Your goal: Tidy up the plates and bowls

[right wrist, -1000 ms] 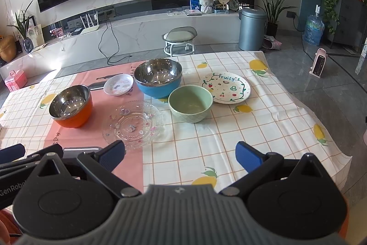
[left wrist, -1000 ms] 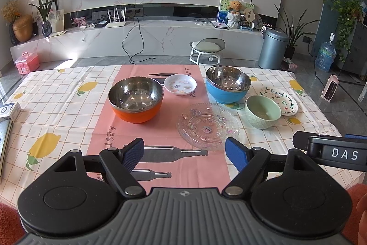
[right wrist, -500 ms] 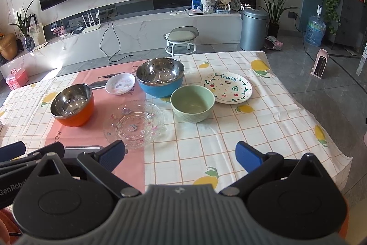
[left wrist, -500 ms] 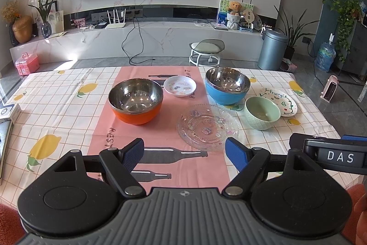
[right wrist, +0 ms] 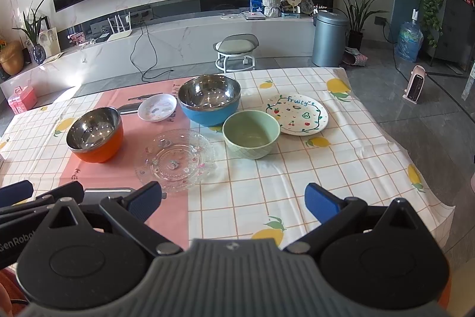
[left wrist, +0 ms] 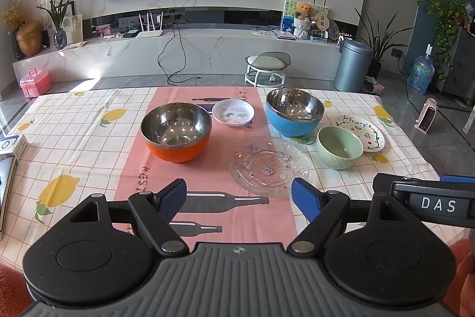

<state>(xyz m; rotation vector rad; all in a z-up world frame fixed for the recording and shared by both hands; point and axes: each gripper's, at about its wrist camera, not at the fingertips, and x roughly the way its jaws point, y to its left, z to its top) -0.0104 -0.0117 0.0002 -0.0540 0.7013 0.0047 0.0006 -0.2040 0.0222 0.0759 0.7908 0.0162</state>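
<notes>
On the table stand an orange steel-lined bowl (left wrist: 176, 132) (right wrist: 95, 134), a blue steel-lined bowl (left wrist: 294, 112) (right wrist: 209, 99), a green bowl (left wrist: 339, 147) (right wrist: 251, 134), a clear glass plate (left wrist: 268, 165) (right wrist: 175, 159), a small white dish (left wrist: 233, 112) (right wrist: 157, 107) and a white "Fruity" plate (left wrist: 362, 132) (right wrist: 297, 114). My left gripper (left wrist: 239, 198) is open and empty, near the table's front edge, short of the glass plate. My right gripper (right wrist: 233, 198) is open and empty, in front of the green bowl.
A pink runner (left wrist: 207, 198) lies over the lemon-print tablecloth (right wrist: 341, 168). A box and a flat item (left wrist: 9, 156) lie at the table's left edge. Beyond the table are a stool (left wrist: 267, 64) and a grey bin (left wrist: 351, 64).
Both grippers have edged slightly forward toward the dishes. Nothing on the table has moved and both grippers stay open.
</notes>
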